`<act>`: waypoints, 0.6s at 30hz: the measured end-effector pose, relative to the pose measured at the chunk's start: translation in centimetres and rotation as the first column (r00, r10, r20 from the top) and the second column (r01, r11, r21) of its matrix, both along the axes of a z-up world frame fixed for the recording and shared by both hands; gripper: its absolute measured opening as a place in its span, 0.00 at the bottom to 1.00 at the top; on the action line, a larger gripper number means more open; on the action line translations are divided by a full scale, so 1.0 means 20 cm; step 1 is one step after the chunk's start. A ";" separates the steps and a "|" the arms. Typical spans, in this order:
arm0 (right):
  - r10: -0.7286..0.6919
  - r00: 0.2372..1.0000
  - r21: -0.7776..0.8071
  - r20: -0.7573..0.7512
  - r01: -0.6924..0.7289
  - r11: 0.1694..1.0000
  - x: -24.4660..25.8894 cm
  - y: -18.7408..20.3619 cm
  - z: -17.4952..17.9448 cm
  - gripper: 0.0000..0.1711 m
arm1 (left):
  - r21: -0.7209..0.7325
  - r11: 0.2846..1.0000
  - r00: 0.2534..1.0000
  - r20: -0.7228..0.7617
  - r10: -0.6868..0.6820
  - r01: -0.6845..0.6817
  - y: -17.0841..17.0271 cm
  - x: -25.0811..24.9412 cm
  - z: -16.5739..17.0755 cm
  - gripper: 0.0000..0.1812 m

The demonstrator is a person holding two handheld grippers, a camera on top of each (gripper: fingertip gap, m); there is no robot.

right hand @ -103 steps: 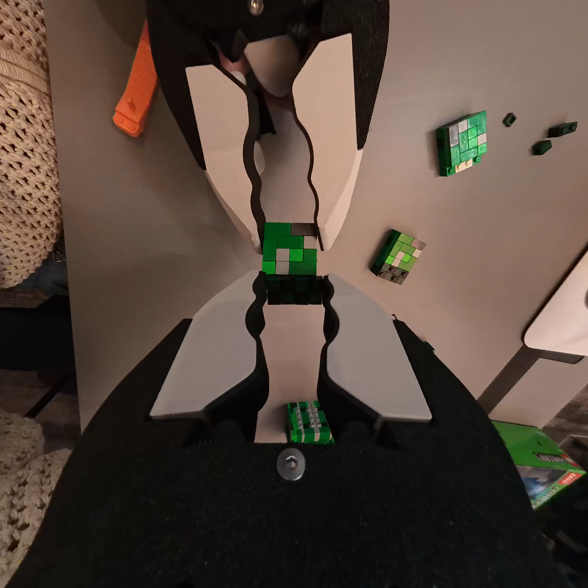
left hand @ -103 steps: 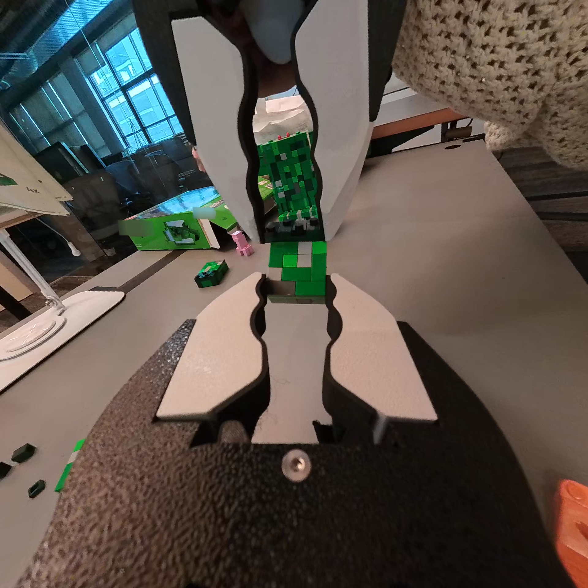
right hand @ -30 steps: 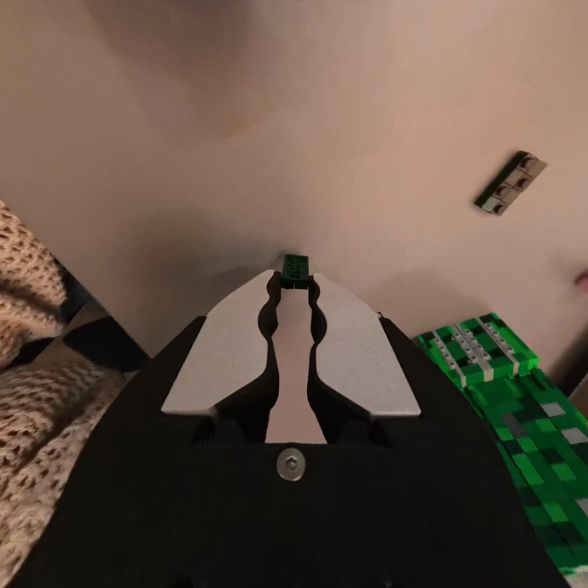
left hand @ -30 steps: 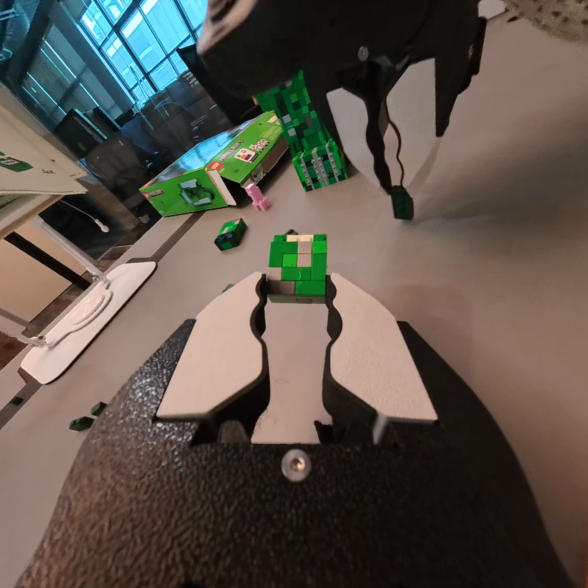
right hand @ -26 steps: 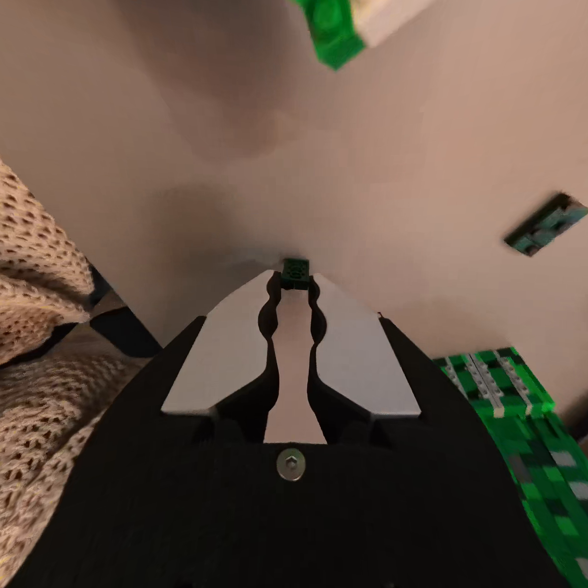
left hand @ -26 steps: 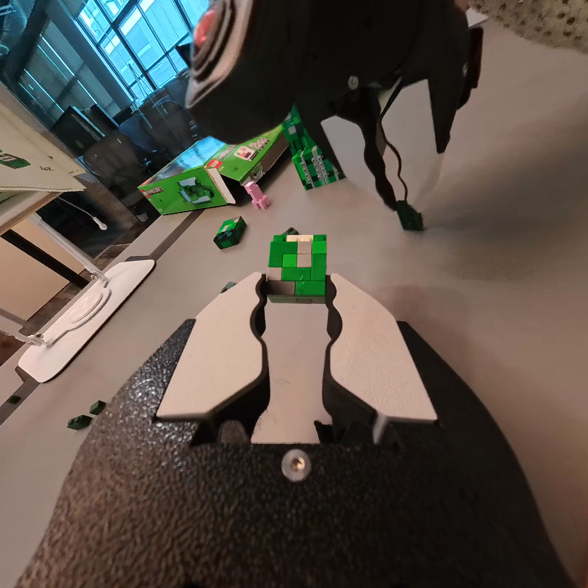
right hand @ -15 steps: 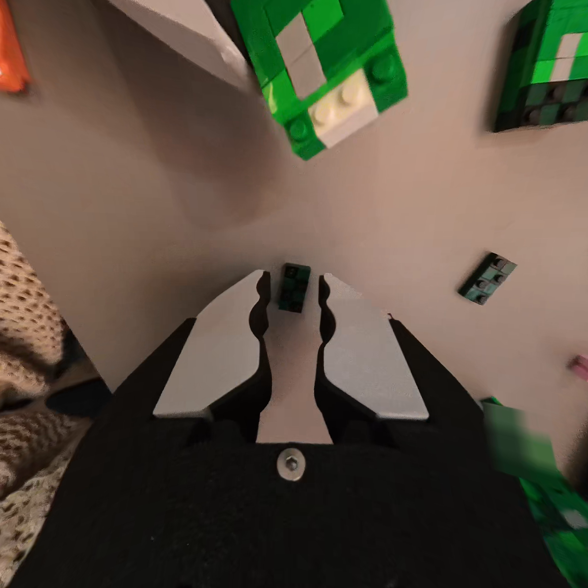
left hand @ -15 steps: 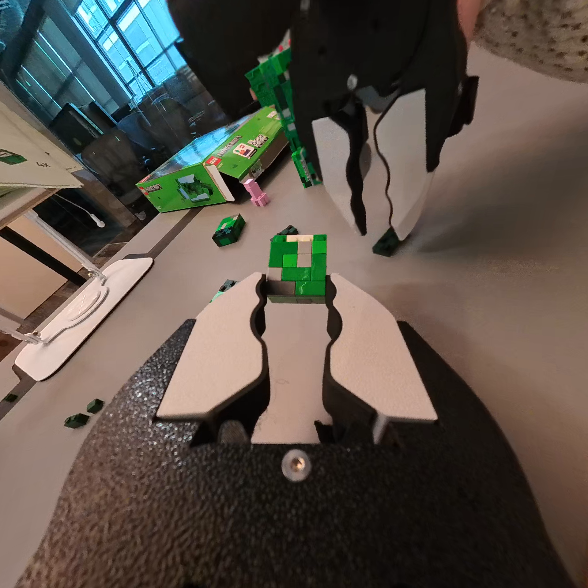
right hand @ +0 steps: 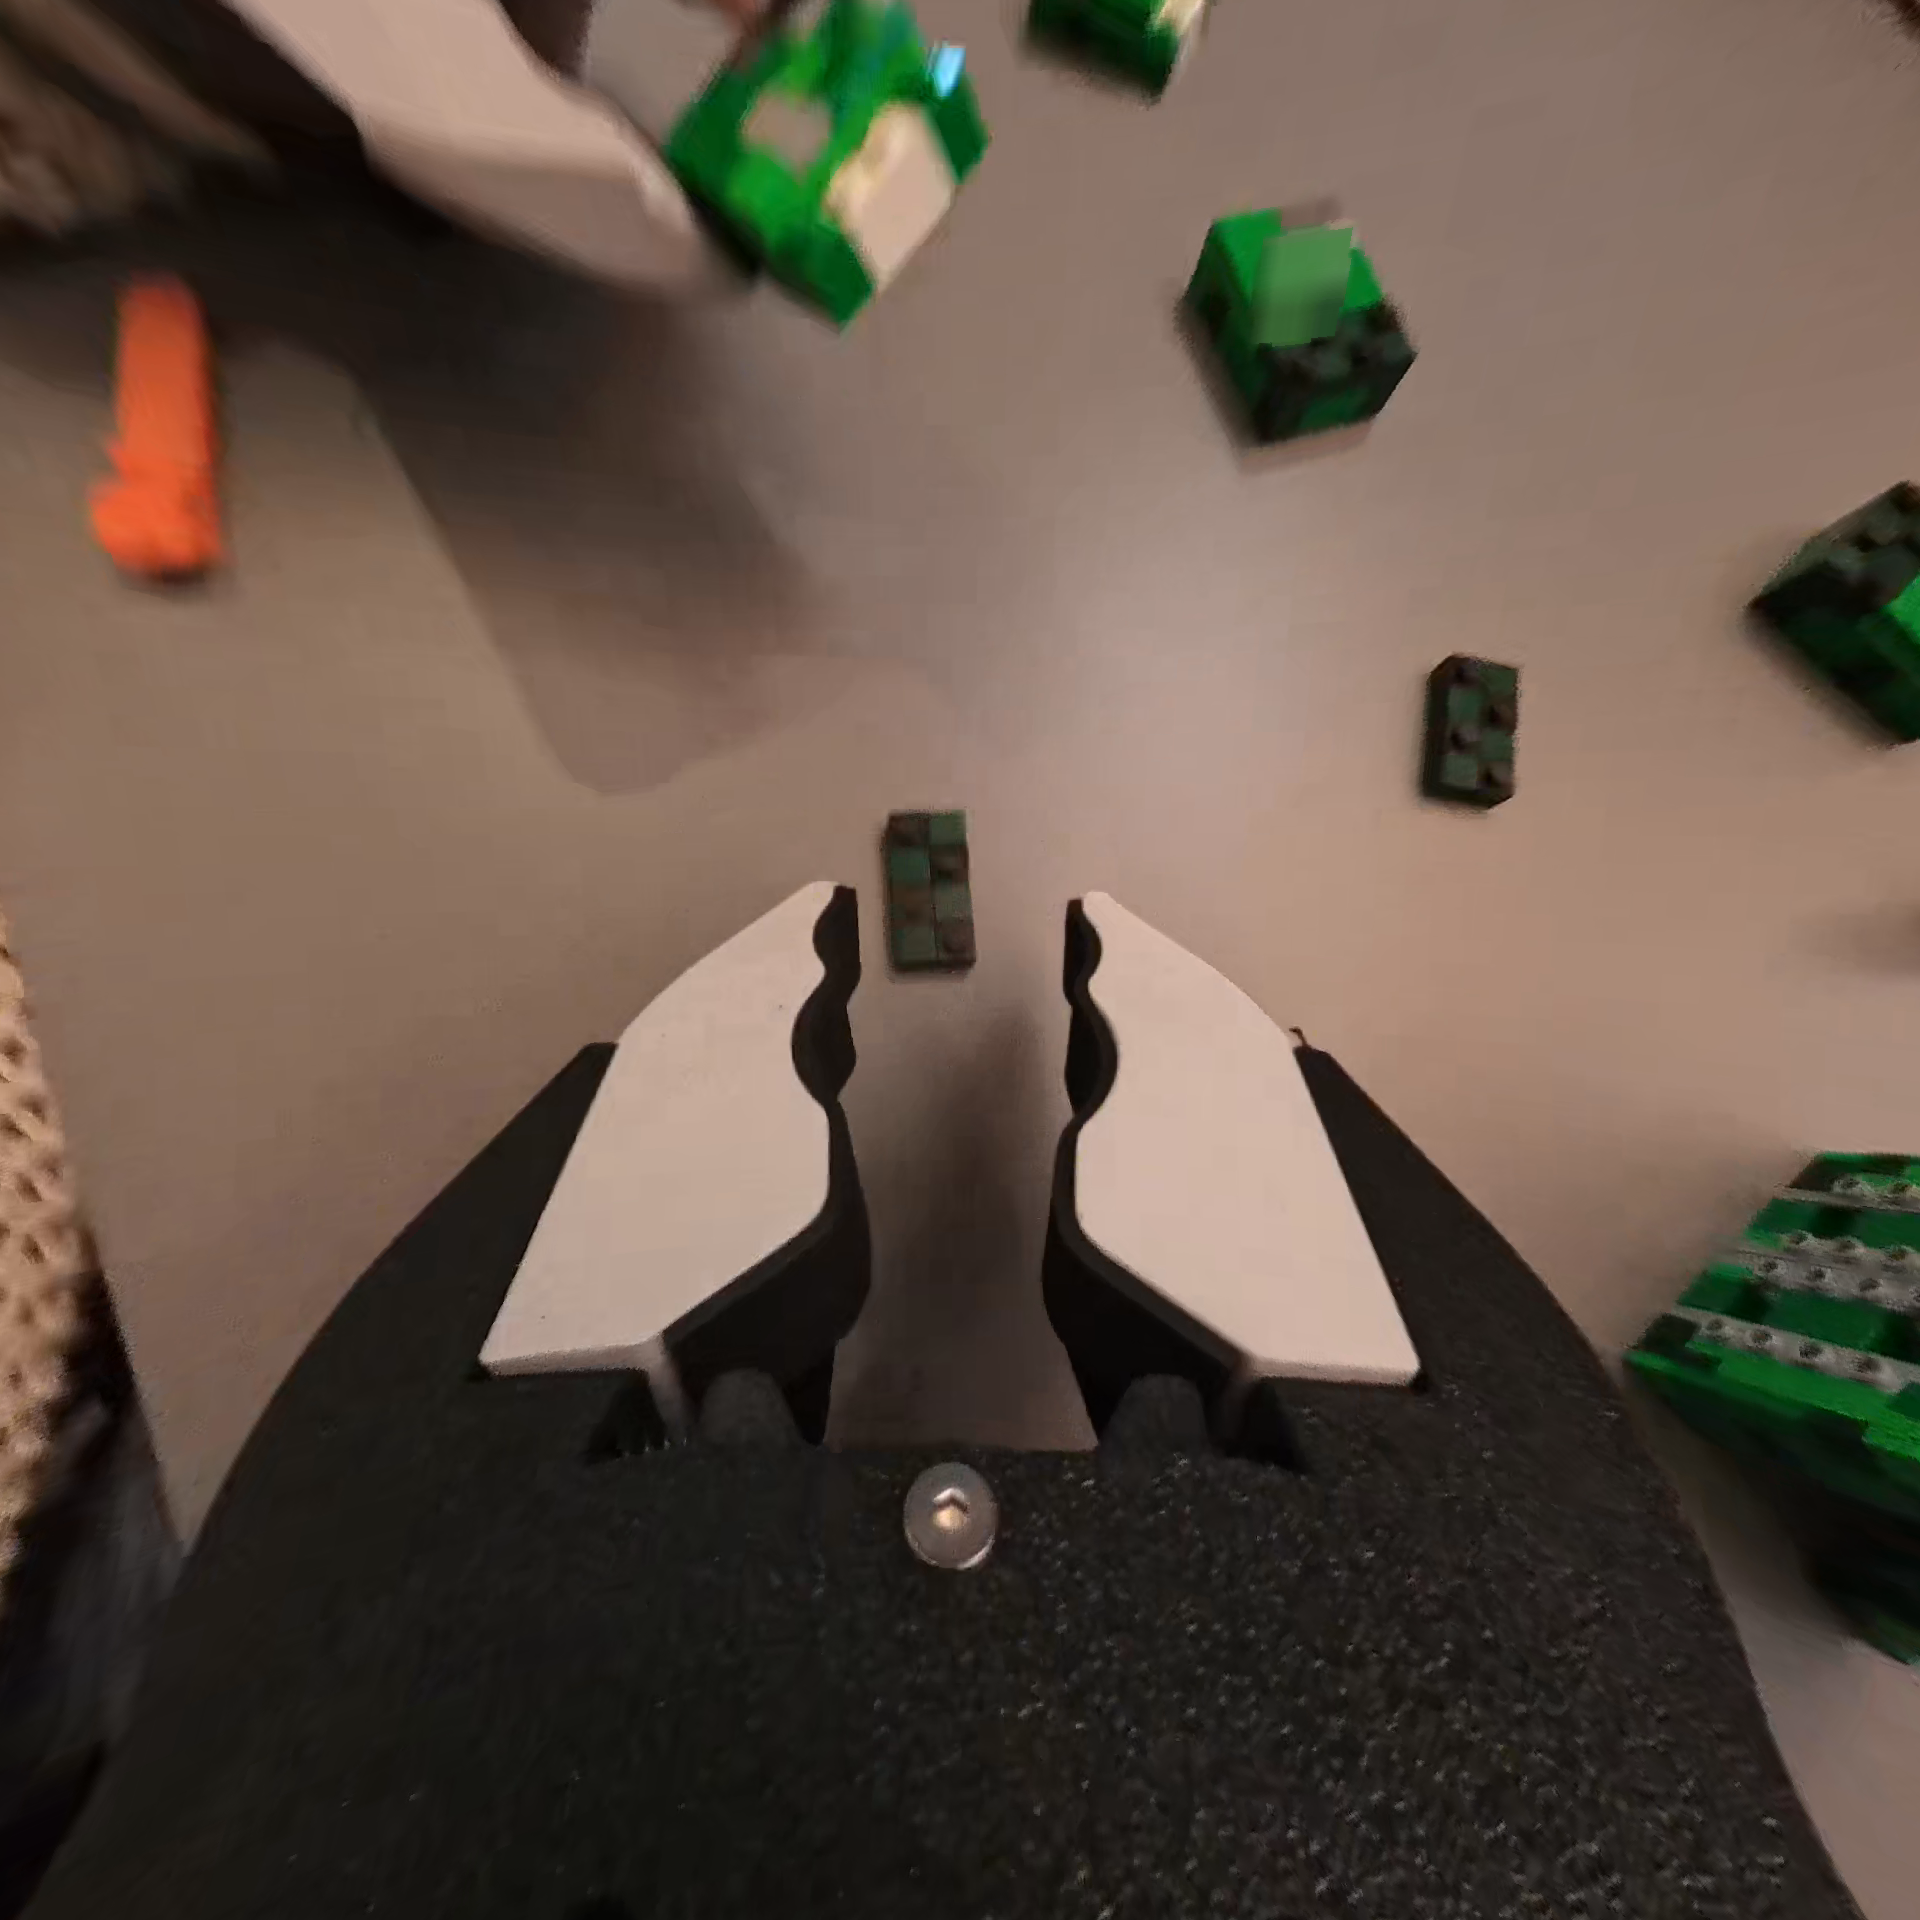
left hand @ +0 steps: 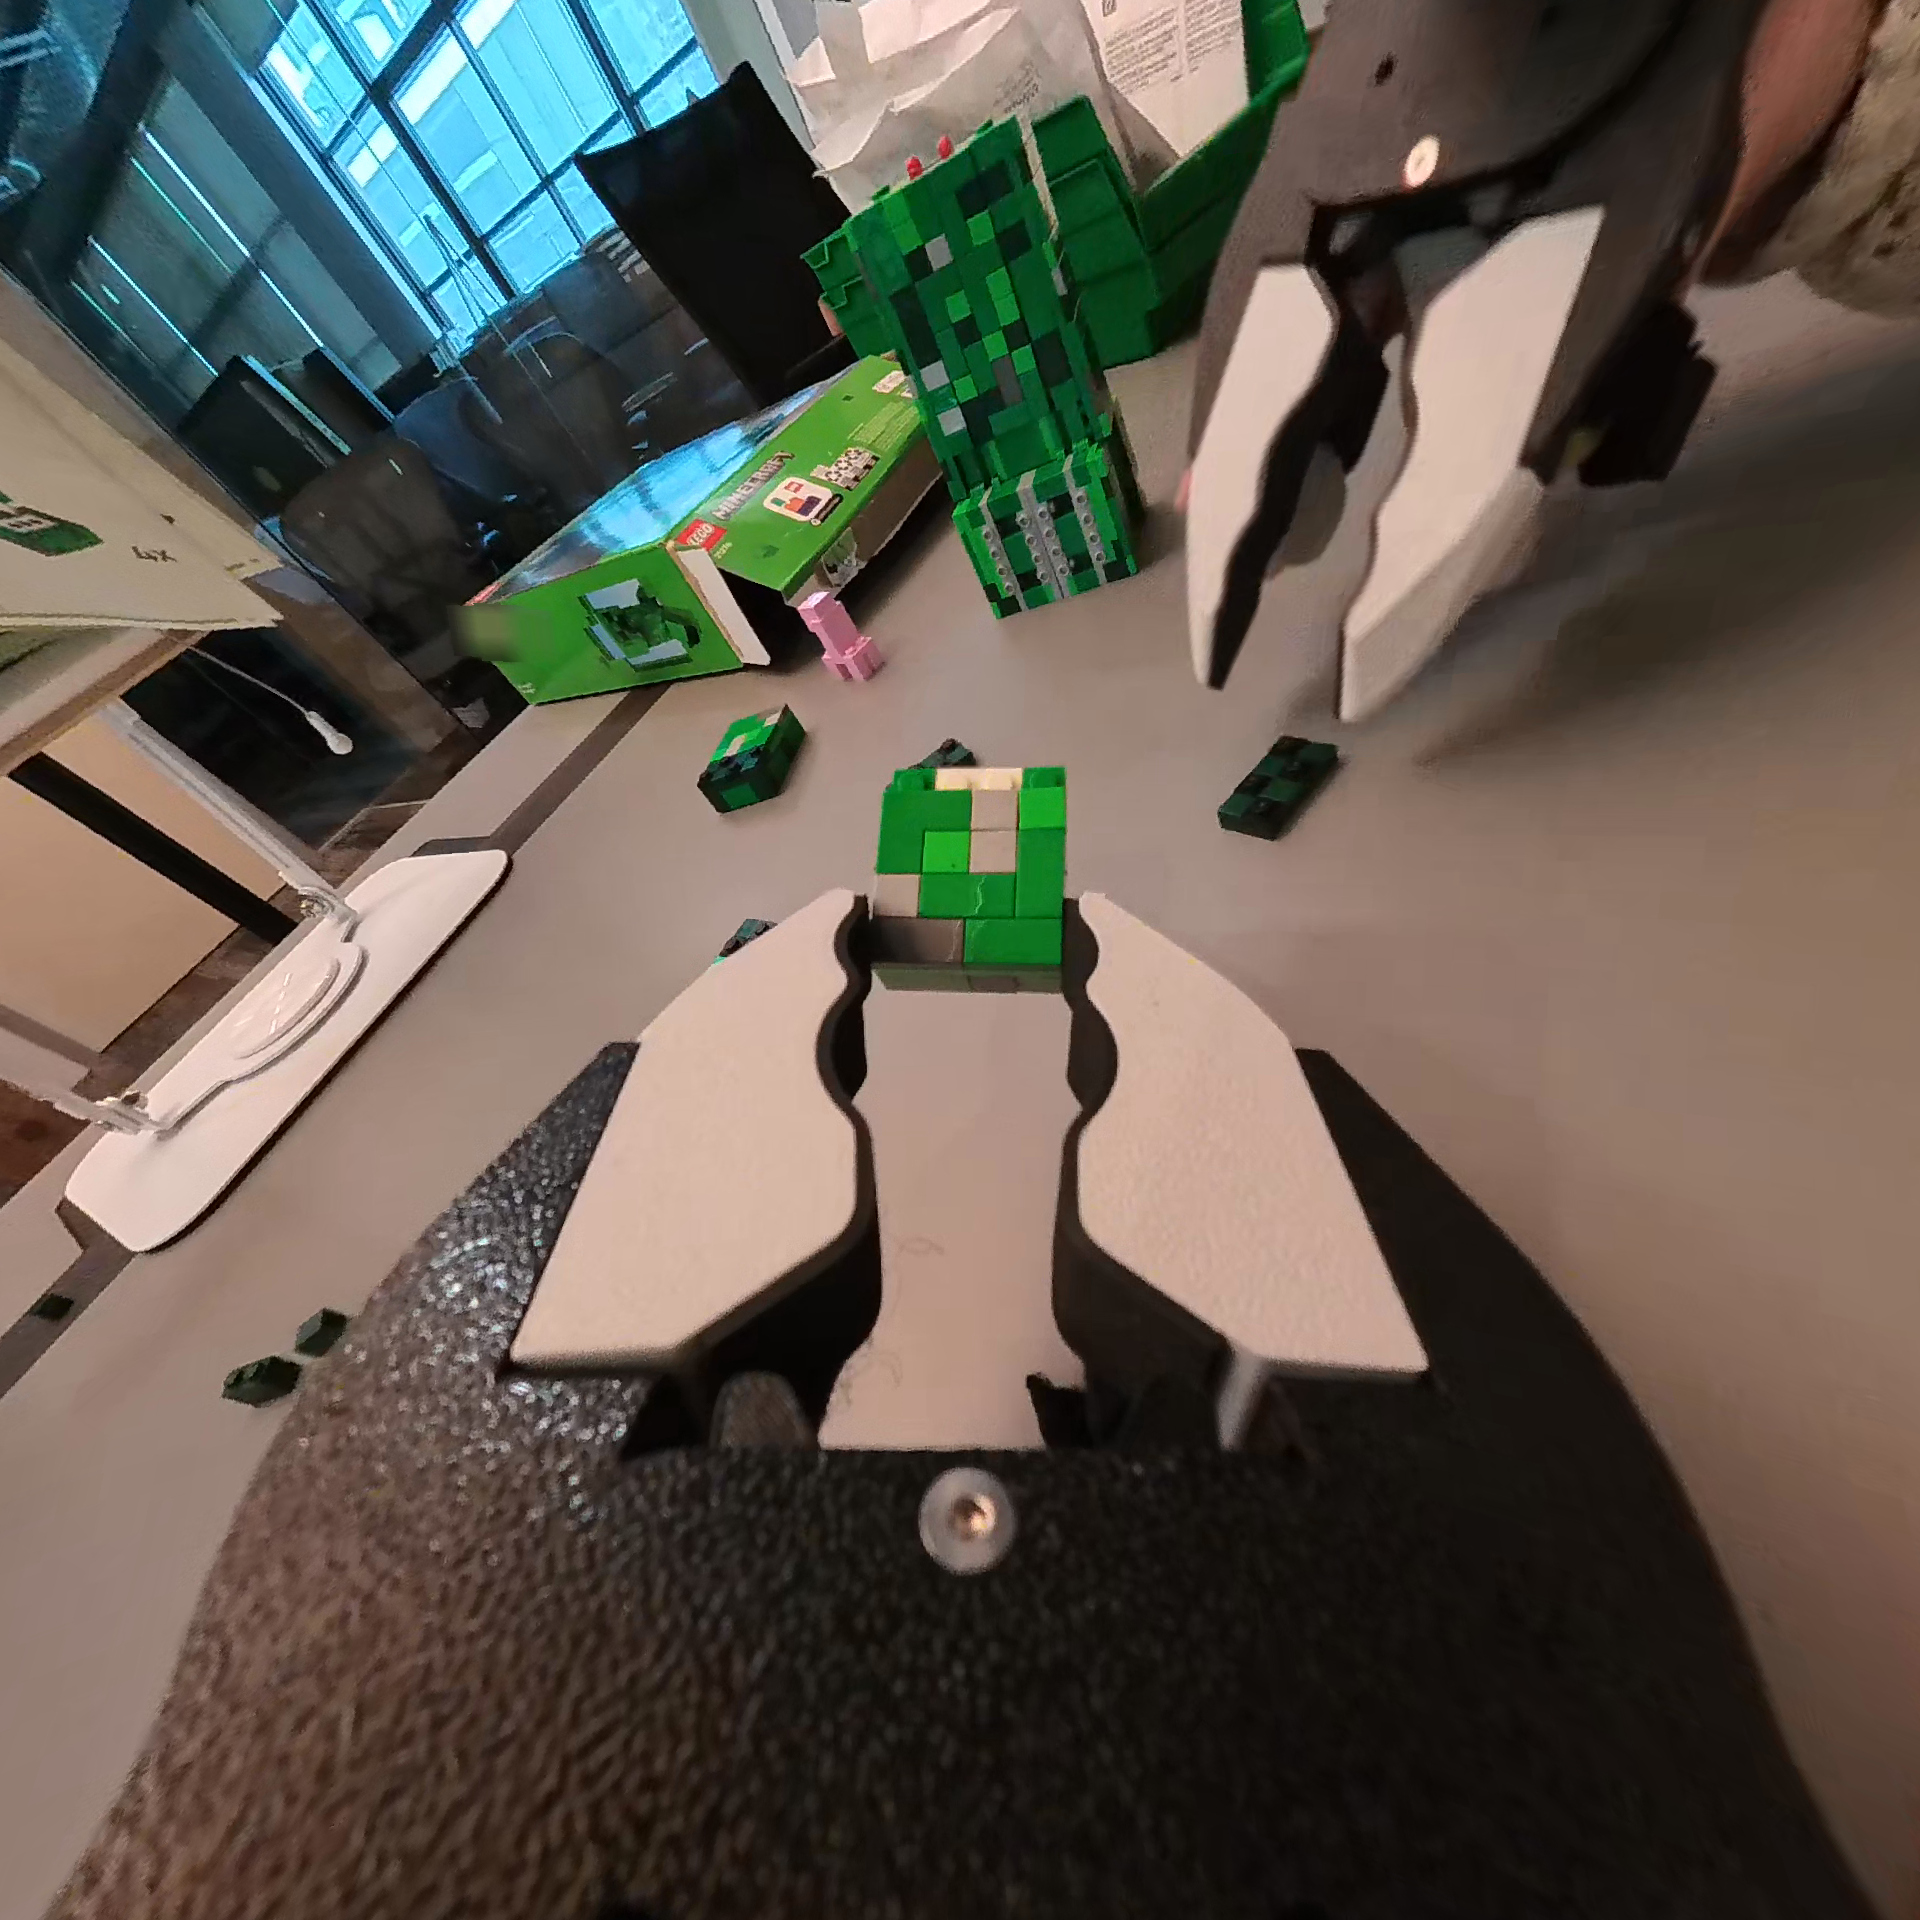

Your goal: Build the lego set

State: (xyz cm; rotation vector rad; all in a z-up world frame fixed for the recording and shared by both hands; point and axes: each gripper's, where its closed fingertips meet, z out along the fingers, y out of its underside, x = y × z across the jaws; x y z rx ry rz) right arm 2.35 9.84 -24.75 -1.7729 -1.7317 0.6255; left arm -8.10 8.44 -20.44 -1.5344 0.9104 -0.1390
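The left gripper (left hand: 966, 920) is clamping a studded green-and-grey block (left hand: 975, 878) at 12 o'clock. The right gripper (right hand: 961, 914) is gaping empty above a flat dark-green plate (right hand: 931, 891) lying on the smooth grey table (right hand: 520, 727).

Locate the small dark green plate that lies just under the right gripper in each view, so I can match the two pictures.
Left wrist view: the dark green plate lies flat on the grey table, right of centre, below the open right gripper.
Right wrist view: same plate, centre, just beyond the fingertips, nearer the left finger, untouched.
Shared landmark: the green block assembly clamped in the left gripper.
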 end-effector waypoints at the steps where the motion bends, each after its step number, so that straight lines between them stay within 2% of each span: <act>1: 0.018 0.999 0.009 0.038 -0.018 1.000 0.01 -0.01 -0.04 0.22 | -0.001 1.000 1.000 0.003 -0.005 0.005 0.00 0.00 0.00 0.19; 3: 0.043 0.997 -0.006 0.069 -0.043 0.999 0.02 -0.02 -0.10 0.21 | 0.001 1.000 1.000 -0.001 -0.011 0.011 -0.01 0.01 0.00 0.19; 7: 0.024 0.999 -0.046 0.021 -0.023 0.999 0.01 0.00 -0.11 0.18 | 0.003 1.000 1.000 -0.010 -0.016 0.016 -0.01 0.01 0.00 0.19; 15: 0.043 0.998 0.001 0.052 -0.043 0.999 0.01 -0.01 -0.11 0.17 | 0.000 1.000 1.000 -0.010 -0.020 0.020 -0.01 0.01 0.00 0.19; 18: 0.007 0.998 0.035 0.062 -0.009 0.999 0.01 0.04 -0.11 0.16 | -0.002 1.000 1.000 -0.012 -0.019 0.019 -0.01 0.01 -0.01 0.19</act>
